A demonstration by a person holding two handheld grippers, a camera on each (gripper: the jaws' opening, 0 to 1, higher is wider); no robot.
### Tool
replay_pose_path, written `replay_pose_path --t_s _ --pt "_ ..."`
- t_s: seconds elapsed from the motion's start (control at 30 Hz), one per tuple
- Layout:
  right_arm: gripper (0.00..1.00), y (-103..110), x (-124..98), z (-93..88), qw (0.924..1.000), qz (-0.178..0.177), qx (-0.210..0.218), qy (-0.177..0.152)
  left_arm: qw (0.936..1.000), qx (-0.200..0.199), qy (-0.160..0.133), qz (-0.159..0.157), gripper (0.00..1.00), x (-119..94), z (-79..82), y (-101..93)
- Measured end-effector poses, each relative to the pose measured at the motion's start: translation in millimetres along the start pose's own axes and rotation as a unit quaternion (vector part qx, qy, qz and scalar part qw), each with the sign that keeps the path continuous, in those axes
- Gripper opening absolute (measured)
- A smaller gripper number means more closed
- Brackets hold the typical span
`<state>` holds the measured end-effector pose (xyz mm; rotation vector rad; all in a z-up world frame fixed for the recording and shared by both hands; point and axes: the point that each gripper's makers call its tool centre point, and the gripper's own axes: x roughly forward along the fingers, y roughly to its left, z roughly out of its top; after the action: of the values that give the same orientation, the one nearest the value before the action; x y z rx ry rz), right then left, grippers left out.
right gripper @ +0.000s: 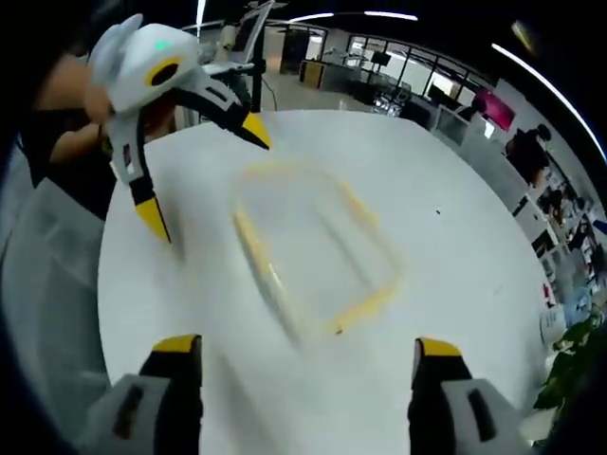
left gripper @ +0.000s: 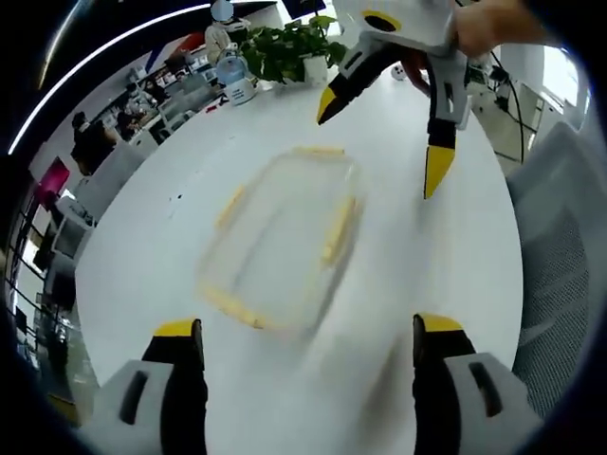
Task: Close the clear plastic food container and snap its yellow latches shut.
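- Ahead of the left gripper (left gripper: 308, 341), in the left gripper view, its two yellow-tipped jaws rise wide apart from the bottom edge with nothing between them.
- Just beyond those jaws, centred on the gap between them, the clear plastic food container (left gripper: 285, 242) lies flat on the round white table (left gripper: 142, 256). It is blurred, a pale see-through rectangle with rounded corners.
- Yellow latches (left gripper: 339, 229) show as soft yellow strips along its edges, one on each side; the blur hides whether any is snapped down.
- Past the container's far right corner, the right gripper (left gripper: 384, 147) hangs above the table with its jaws spread and empty, a hand (left gripper: 493, 24) behind it.
- Beyond the table's far edge stands a green potted plant (left gripper: 289, 47).
- From the right gripper view, the left gripper (right gripper: 209, 180) sits off to the left of the jaws, its own jaws spread above the table and holding nothing.
- Between and beyond the right gripper's (right gripper: 308, 346) own open jaws, the container (right gripper: 318, 246) lies on the table (right gripper: 474, 246), tilted in the frame and blurred, its latches (right gripper: 256, 248) showing as yellow lines at the rim.
- Neither gripper touches the container.
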<state>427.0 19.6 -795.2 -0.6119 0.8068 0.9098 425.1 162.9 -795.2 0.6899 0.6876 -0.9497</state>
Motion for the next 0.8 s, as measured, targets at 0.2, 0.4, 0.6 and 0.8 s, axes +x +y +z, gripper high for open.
replay_pose_path --t_s 0.2,0.4,0.6,0.8 --pt "0.92 6.6 -4.4 -4.2 0.9999 -0.007 0.008 -0.009 0.9995 -0.016 -0.019 0.018 0.89 -10.3 -2.4 -0.6" --pt "0.91 6.2 -13.8 -5.3 0.9986 -0.029 0.027 -0.034 0.9983 -0.026 -0.041 0.032 0.89 -22.0 -3.7 -4.8" --pt "0.91 11.7 -22.1 -6.5 0.9973 -0.04 0.035 -0.051 0.9975 -0.038 -0.046 0.038 0.9 -28.7 -10.6 -11.4" --pt "0.91 20.6 -28.4 -12.9 0.9963 -0.043 0.047 -0.057 0.9958 -0.058 -0.051 0.048 0.89 -36.3 -15.9 -16.6"
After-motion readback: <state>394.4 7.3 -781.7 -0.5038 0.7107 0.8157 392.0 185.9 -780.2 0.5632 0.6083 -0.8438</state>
